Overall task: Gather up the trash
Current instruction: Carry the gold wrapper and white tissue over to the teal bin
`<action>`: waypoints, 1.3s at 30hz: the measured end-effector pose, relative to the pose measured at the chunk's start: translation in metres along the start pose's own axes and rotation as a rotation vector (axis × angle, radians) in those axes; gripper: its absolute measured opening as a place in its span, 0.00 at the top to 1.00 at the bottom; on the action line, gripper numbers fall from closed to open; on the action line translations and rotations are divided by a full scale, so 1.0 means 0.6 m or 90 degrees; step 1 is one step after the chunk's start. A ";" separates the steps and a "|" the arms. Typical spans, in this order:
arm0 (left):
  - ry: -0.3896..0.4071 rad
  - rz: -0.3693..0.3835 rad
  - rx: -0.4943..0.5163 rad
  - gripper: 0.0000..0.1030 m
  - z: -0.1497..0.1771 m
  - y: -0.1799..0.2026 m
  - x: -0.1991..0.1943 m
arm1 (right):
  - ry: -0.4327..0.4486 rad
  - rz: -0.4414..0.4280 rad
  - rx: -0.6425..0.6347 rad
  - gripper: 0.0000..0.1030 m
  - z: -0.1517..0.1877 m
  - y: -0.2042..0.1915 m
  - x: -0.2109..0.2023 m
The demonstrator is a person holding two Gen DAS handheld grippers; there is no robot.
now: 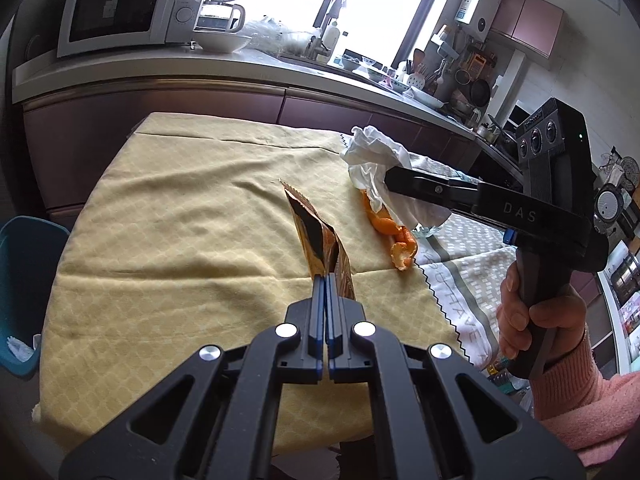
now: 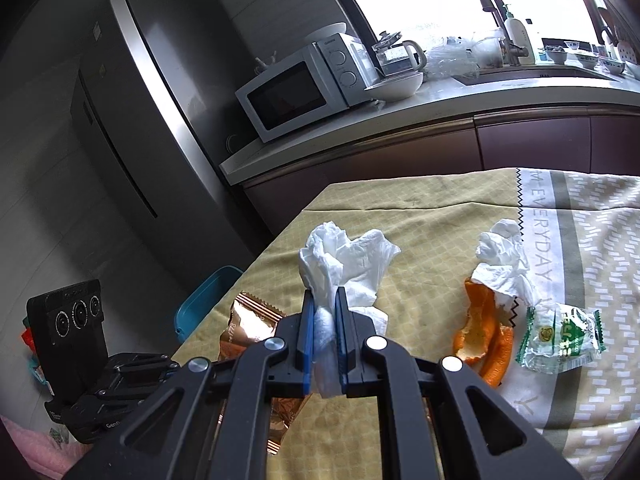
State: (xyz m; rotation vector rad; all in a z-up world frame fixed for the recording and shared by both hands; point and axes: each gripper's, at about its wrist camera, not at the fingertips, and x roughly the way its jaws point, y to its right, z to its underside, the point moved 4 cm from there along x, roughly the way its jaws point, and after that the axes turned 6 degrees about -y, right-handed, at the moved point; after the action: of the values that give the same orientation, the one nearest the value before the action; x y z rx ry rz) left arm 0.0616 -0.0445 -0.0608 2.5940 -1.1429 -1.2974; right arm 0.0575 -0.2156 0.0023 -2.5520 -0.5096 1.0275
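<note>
Left gripper is clamped flat on a bronze snack wrapper, long axis pointing away above the yellow cloth, while right gripper is pinched narrowly on a crumpled tissue.

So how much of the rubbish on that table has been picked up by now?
Both tongs are loaded: the left tongs pinch a brown snack wrapper, the right tongs a crumpled tissue. Neither is in the blue bin beside the table yet. On the table lie the orange peel, a second tissue and a clear green wrapper.
</note>
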 end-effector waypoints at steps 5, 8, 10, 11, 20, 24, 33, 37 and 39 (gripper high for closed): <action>0.010 -0.009 -0.010 0.99 -0.001 -0.014 -0.017 | -0.007 -0.015 -0.005 0.91 -0.002 -0.014 0.012; 0.015 -0.015 -0.015 0.99 -0.001 -0.021 -0.025 | -0.011 -0.021 -0.011 0.91 -0.001 -0.024 0.018; 0.019 -0.018 -0.019 0.99 0.000 -0.024 -0.030 | -0.015 -0.025 -0.014 0.91 -0.001 -0.030 0.023; 0.021 -0.021 -0.021 0.99 0.001 -0.027 -0.033 | -0.017 -0.027 -0.016 0.91 -0.001 -0.032 0.025; 0.040 -0.040 -0.037 0.99 0.004 -0.048 -0.062 | -0.027 -0.044 -0.034 0.91 -0.007 -0.058 0.046; 0.049 -0.050 -0.046 0.99 0.007 -0.062 -0.078 | -0.032 -0.051 -0.042 0.91 -0.009 -0.069 0.054; 0.065 -0.070 -0.068 0.99 0.011 -0.093 -0.109 | -0.046 -0.069 -0.064 0.91 -0.010 -0.098 0.074; 0.073 -0.078 -0.078 0.99 0.010 -0.104 -0.120 | -0.053 -0.081 -0.075 0.91 -0.013 -0.114 0.085; 0.077 -0.084 -0.081 0.99 0.010 -0.108 -0.126 | -0.055 -0.085 -0.081 0.91 -0.015 -0.123 0.090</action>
State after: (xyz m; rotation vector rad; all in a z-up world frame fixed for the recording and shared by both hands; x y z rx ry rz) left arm 0.0670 0.0513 -0.0341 2.6512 -0.8560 -1.1730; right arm 0.0856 -0.1285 0.0086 -2.5492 -0.7813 1.0930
